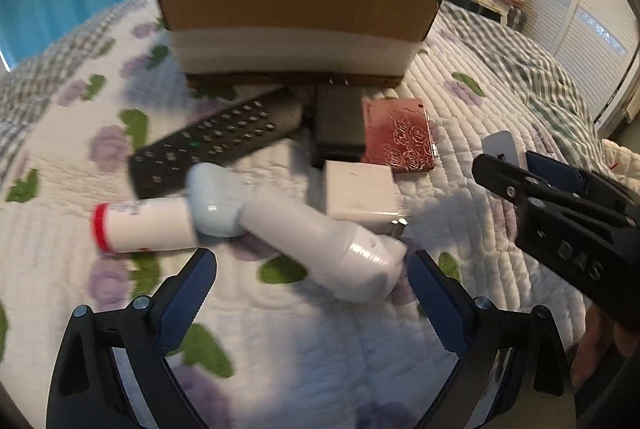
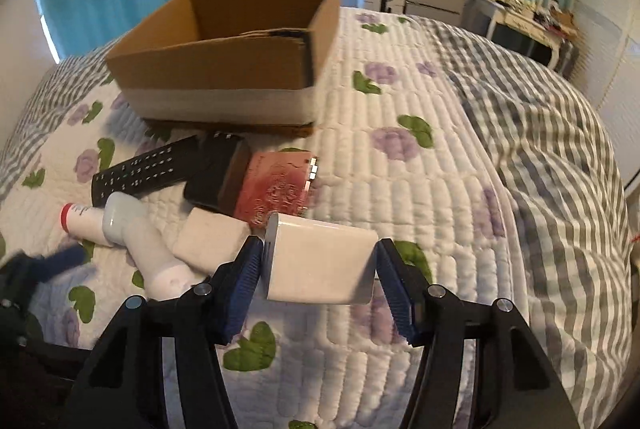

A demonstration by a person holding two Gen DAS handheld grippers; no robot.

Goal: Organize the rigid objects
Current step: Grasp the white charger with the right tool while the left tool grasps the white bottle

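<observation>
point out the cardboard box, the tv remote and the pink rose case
cardboard box [image 1: 296, 3], left wrist view, front wall
tv remote [image 1: 216, 141], left wrist view, button face
pink rose case [image 1: 400, 137], left wrist view, embossed top

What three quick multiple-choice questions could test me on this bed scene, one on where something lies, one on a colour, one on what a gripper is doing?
1. Where does the black remote lie?
A. Inside the cardboard box
B. On the quilt in front of the cardboard box
C. On the dresser

2. What colour is the cap of the white tube?
A. Red
B. Green
C. Black

3. What is the right gripper doing?
A. Hanging open with nothing in it
B. Gripping the remote
C. Gripping a white block

Answers:
1. B: the remote rests on the quilt just before the cardboard box.
2. A: the tube's left end shows a red cap.
3. C: in the right wrist view both pads touch the white block, raised above the quilt.
</observation>
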